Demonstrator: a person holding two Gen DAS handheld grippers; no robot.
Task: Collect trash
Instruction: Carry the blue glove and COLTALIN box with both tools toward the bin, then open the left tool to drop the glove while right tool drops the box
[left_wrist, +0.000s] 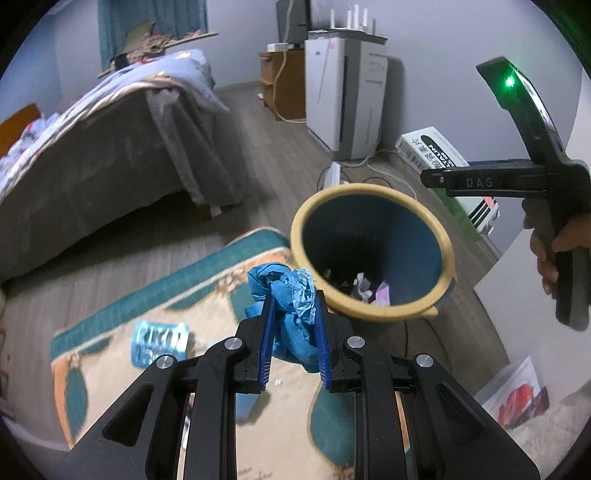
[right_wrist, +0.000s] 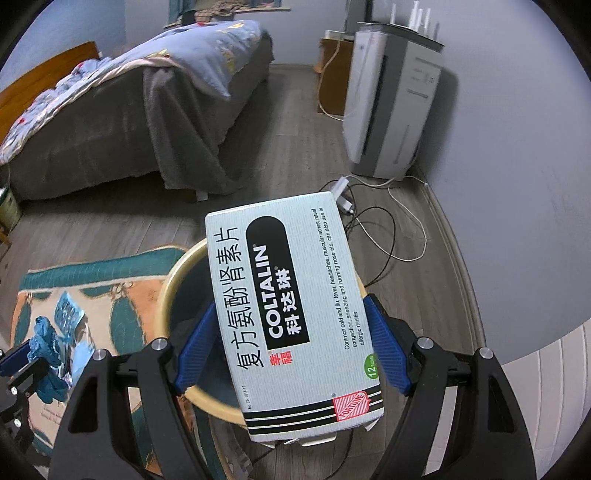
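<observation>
— Trash bin (left_wrist: 373, 251), what's inside?
— Crumpled paper scraps at its bottom; it stands at the rug's (left_wrist: 207, 280) edge.
— Tools?
— Left tool (left_wrist: 293, 325) pinches blue crumpled wrapper (left_wrist: 291, 314); right tool (right_wrist: 291, 339) clamps medicine box (right_wrist: 291, 314) over the bin.

- left gripper (left_wrist: 294, 325), bottom middle of its own wrist view: black plastic linkage arms with triangular cutouts, round silver pivot screws, and ribbed blue pads (left_wrist: 269, 343) on the inside of both fingers
- right gripper (right_wrist: 291, 347): same build, black arms, silver screws, ribbed blue pads (right_wrist: 386, 350)
- at the right edge of the left wrist view, the right unit has a black pistol-style handle, "DAS" embossed on a black crossbar, and a curved black fin with a lit green LED
- a hand (left_wrist: 554, 254) there, no sleeve showing
</observation>
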